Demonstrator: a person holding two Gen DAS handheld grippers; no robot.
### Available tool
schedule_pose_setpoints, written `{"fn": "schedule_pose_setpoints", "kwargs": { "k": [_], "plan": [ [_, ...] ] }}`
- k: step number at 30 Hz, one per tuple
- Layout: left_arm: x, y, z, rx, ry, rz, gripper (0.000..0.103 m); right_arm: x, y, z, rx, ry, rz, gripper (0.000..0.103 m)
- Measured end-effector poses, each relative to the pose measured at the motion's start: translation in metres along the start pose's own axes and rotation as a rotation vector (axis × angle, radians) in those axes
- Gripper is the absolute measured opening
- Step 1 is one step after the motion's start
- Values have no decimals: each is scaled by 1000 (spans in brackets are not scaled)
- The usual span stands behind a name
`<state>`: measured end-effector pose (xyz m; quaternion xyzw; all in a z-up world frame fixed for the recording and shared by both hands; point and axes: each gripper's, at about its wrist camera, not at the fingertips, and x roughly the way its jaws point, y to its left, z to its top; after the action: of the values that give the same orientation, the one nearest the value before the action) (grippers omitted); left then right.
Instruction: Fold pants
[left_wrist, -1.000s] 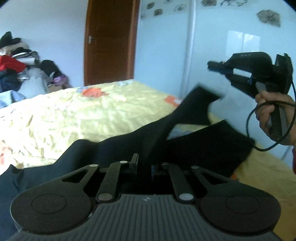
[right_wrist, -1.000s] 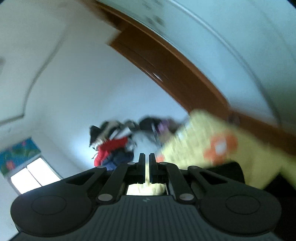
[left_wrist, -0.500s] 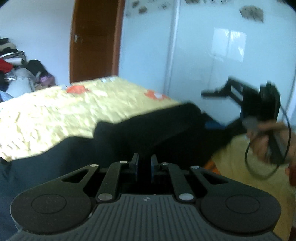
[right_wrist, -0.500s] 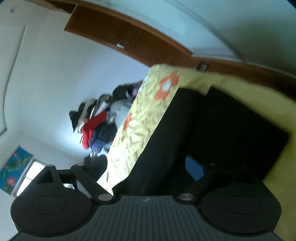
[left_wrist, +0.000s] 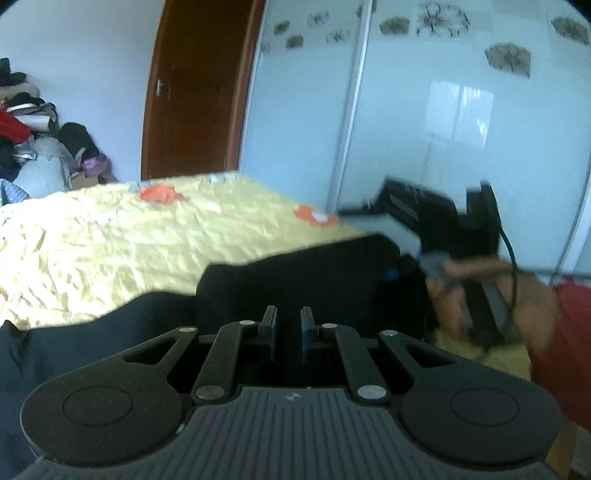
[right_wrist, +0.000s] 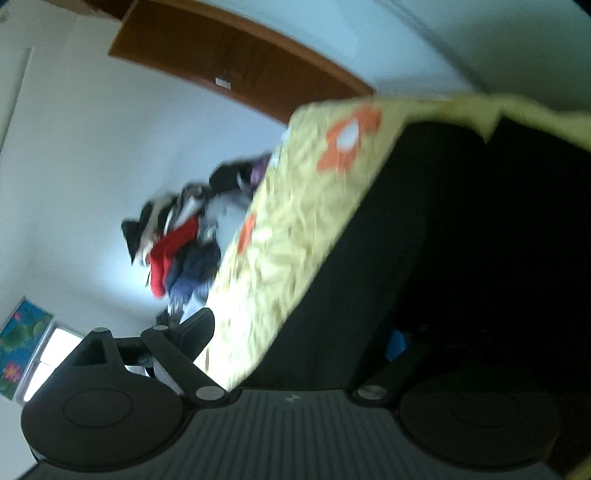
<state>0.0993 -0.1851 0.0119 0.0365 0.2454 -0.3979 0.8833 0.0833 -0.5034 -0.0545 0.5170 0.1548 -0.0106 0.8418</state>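
Observation:
Black pants (left_wrist: 295, 273) lie folded over on a yellow quilted bed (left_wrist: 110, 240). My left gripper (left_wrist: 288, 332) sits low over the near edge of the cloth, shut on the pants, with dark fabric in the narrow gap between its pads. Over the right end of the pants, a hand (left_wrist: 498, 295) holds my right gripper (left_wrist: 373, 243). In the right wrist view the right gripper (right_wrist: 295, 332) is rolled sideways with its jaws wide and closing. They straddle the edge of the pants (right_wrist: 461, 240) and the bed (right_wrist: 295, 221), pressing on nothing.
A heap of clothes (left_wrist: 29, 147) is piled beyond the bed's far left corner, also in the right wrist view (right_wrist: 177, 240). A brown door (left_wrist: 199, 92) and white wardrobe panels (left_wrist: 443, 110) stand behind the bed. A red sleeve (left_wrist: 569, 332) shows at the right.
My right gripper opened, let go of the raised pants leg, then sank and rolled. The leg dropped flat onto the rest of the pants. My left gripper kept its grip in place.

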Motion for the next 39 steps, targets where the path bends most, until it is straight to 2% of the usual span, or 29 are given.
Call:
{"fn": "schedule_pose_setpoints", "kwargs": {
  "k": [1, 2, 3, 4, 8, 12, 14, 16, 19, 22, 27, 29, 31, 34, 36, 37, 38, 39],
  "plan": [
    [2, 0, -2, 1, 20, -8, 15, 2, -2, 6, -8, -21, 1, 83],
    [5, 1, -5, -2, 35, -11, 18, 4, -3, 10, -16, -35, -8, 49],
    [5, 1, -8, -5, 41, -10, 21, 7, -6, 14, -20, -41, -21, 23],
    [6, 2, -9, -6, 46, -7, 21, 7, -9, 17, -24, -43, -29, 5],
    [4, 8, -14, -8, 49, 18, 25, -10, 0, 18, -165, -116, -34, 5],
    [0, 22, -15, -36, 64, 59, 31, -56, 24, 13, -294, -224, 11, 5],
    [-4, 31, -17, -45, 76, 85, 42, -75, 29, 4, -360, -222, -6, 4],
    [-9, 42, -21, -63, 98, 122, 62, -83, 21, -4, -387, -172, -93, 5],
    [-15, 61, -29, -105, 131, 164, 67, -83, -4, -10, -360, -59, -176, 6],
    [-17, 77, -38, -122, 169, 218, 67, -79, -27, -10, -252, 1, -175, 9],
    [-32, 92, -52, -127, 161, 303, 69, -75, -45, 11, -100, -73, -138, 14],
    [-36, 90, -57, -93, 160, 333, 72, -74, -48, 17, -106, -100, -130, 14],
    [-37, 87, -63, -42, 165, 350, 76, -68, -36, 20, -201, -120, -179, 11],
    [-37, 80, -66, 12, 167, 354, 78, -73, -9, 19, -412, -169, -275, 10],
    [-37, 79, -67, 22, 175, 342, 78, -71, -8, 24, -452, -181, -391, 10],
    [-38, 80, -67, 26, 181, 333, 78, -72, -11, 26, -467, -185, -477, 10],
    [-40, 79, -67, 31, 186, 325, 78, -76, -15, 27, -470, -199, -532, 16],
    [-42, 79, -68, 36, 187, 321, 77, -84, -17, 27, -460, -221, -550, 23]
  ]
}}
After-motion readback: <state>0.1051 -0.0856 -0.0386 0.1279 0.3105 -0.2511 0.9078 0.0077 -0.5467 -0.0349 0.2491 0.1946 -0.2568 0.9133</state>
